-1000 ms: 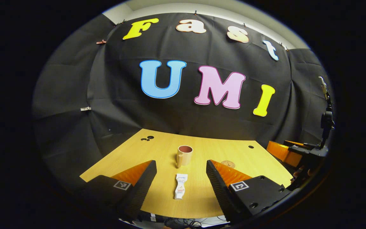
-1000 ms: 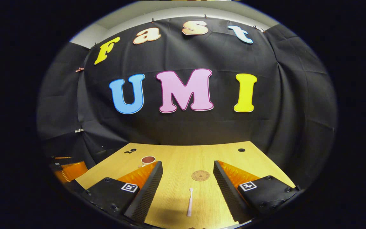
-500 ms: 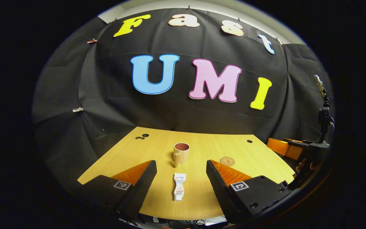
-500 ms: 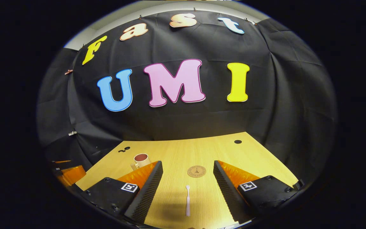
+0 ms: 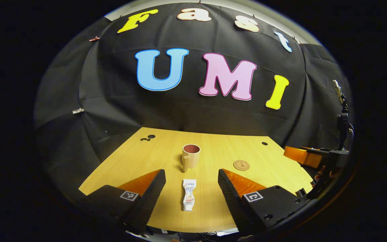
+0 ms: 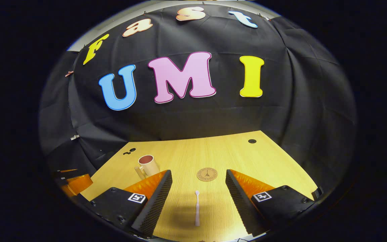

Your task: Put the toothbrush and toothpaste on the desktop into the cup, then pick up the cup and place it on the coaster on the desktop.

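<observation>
A white toothpaste tube lies flat on the wooden desktop, between the open fingers of my left gripper and below them. Beyond it stands a beige cup with a dark red inside, its handle to the left. A round brown coaster lies to the cup's right. In the right gripper view, a pale toothbrush lies lengthwise between the open fingers of my right gripper, bristle end away from me. The coaster is just past it, and the cup stands at left.
The other gripper, held by a hand, shows at the far right of the left gripper view. Small round holes mark the desktop's far corners. The black cloth wall closes off the back of the desk.
Both grippers have tilted down and edged forward over the desk. The toothpaste and the toothbrush now sit higher between the fingers. No object has moved.
</observation>
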`<state>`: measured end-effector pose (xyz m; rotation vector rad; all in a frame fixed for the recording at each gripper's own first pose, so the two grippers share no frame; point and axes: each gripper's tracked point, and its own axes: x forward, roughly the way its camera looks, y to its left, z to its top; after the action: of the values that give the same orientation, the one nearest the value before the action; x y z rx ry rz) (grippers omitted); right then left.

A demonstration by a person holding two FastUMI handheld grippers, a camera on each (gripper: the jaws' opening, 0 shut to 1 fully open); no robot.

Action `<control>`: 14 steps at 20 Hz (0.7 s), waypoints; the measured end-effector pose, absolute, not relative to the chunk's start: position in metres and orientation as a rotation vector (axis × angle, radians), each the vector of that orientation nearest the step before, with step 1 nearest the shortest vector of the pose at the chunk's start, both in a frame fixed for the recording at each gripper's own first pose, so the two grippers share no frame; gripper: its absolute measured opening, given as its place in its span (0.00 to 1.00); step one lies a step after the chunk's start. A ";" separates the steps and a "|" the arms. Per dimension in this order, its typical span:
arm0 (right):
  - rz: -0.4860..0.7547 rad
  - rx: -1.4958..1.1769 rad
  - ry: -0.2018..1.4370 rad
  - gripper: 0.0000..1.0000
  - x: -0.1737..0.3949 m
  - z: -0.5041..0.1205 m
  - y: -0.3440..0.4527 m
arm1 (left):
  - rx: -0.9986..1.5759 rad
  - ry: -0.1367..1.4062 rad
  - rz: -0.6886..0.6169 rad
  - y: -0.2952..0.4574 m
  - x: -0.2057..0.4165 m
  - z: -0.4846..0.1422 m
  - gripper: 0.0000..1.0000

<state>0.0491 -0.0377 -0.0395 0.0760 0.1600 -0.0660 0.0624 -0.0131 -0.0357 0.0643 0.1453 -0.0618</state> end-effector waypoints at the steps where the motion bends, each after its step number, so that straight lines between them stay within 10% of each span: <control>1: -0.059 0.076 0.165 0.98 0.051 -0.042 -0.038 | 0.071 0.157 -0.058 -0.013 0.067 -0.040 0.98; 14: 0.020 0.070 0.259 0.99 0.101 -0.063 -0.054 | 0.085 0.342 -0.027 -0.017 0.147 -0.110 0.98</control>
<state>0.1010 -0.0539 -0.0634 0.0695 0.2595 0.0199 0.1472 -0.0166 -0.1104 0.0845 0.3423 -0.0273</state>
